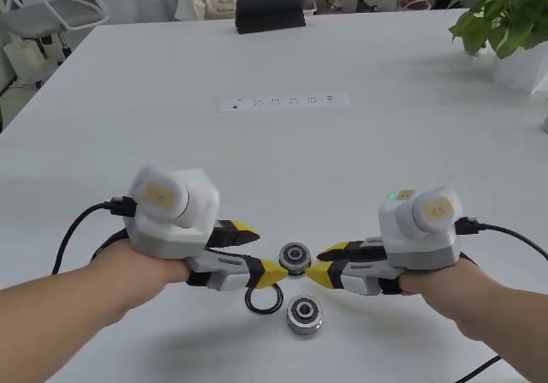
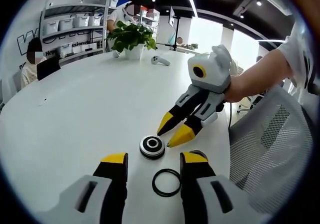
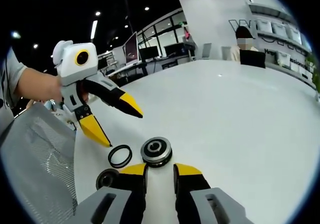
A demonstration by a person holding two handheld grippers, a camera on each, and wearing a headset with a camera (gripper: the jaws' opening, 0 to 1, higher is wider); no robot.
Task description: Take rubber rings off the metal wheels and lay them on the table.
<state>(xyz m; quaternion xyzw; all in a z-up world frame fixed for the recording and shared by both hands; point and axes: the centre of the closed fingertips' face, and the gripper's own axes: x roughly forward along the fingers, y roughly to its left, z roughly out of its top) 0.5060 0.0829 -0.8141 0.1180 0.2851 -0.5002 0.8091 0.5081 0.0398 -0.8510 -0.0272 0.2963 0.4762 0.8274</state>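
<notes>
Two hands reach in from the near edge of a broad white table [image 1: 385, 134], forearms low and angled toward each other, each gripping a white-bodied, yellow-tipped tool. The left hand [image 1: 141, 267] holds the left gripper [image 1: 259, 250] level, its jaws spread wide; in the left gripper view [image 2: 154, 160] a loose black rubber ring [image 2: 153, 183] lies flat on the tabletop between them. The right hand [image 1: 437, 284] points the right gripper [image 1: 324, 261] back at it, jaws only narrowly apart and clamped on nothing. Between the two sets of tips sits a small round silver metal wheel with a dark rim [image 1: 294, 257], just beyond the right gripper's jaws in its own view [image 3: 156, 151]. A second metal wheel [image 1: 304, 313] lies nearer the person, just right of the ring [image 1: 265, 312]; whether either wheel carries a ring cannot be told. Farther off, a strip of power sockets [image 1: 282, 101] is set into the tabletop, a leafy green potted plant [image 1: 501, 10] stands at the far right, a black case [image 1: 271, 8] sits at the far edge, and an office chair [image 1: 64, 6] stands at the far left.
</notes>
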